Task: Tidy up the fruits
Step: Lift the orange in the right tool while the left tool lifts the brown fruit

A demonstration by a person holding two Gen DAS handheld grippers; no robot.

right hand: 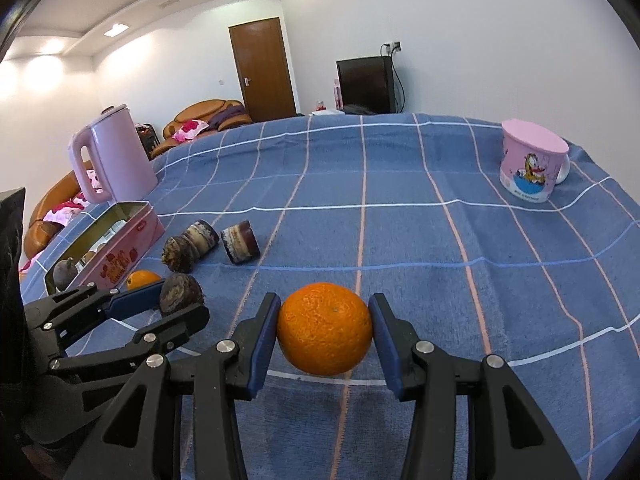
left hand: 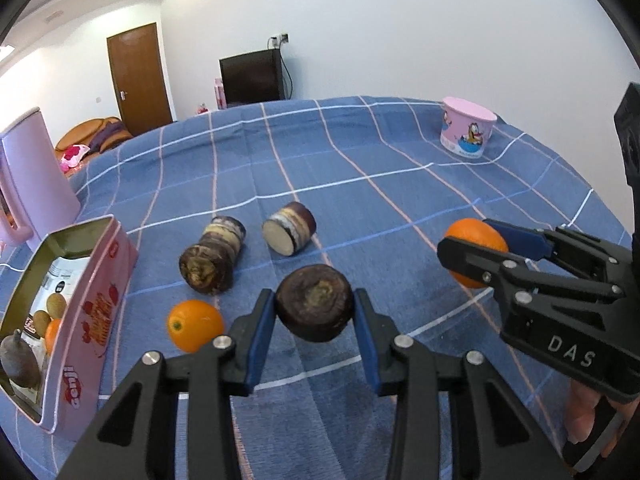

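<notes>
left hand-held gripper [left hand: 315, 322]: blue pads pressed on both sides of a dark brown stubby root chunk [left hand: 315, 302], pinching it; it looks to sit just off the blue checked cloth [left hand: 360, 168] over the worktop, cut end facing the camera. same grip visible from the right wrist view at left, chunk between the pads.

right hand-held gripper [right hand: 325, 330]: pads clamped on the held orange [right hand: 325, 329], one each side, fruit clear of the cloth. from the left wrist view it sits at the right edge, well apart from the left one, with a bit of a person's hand [left hand: 584, 412] under the handle.

on the cloth:
- loose orange [left hand: 195, 325] just left of the left gripper, near the tin
- two more dark root pieces lying on their sides: long piece [left hand: 214, 254] and short cut piece [left hand: 289, 228], side by side, apart from each other, beyond the held chunk
- pink tin [left hand: 94, 312] open at left, holding a dark pear-shaped fruit [left hand: 19, 358], a couple of brownish kiwi-like fruits [left hand: 50, 312] and something orange; exact count inside can't tell
- pink kettle [right hand: 110, 156] behind the tin
- pink cartoon cup [right hand: 532, 164] far right, lid on, well apart from everything else
</notes>
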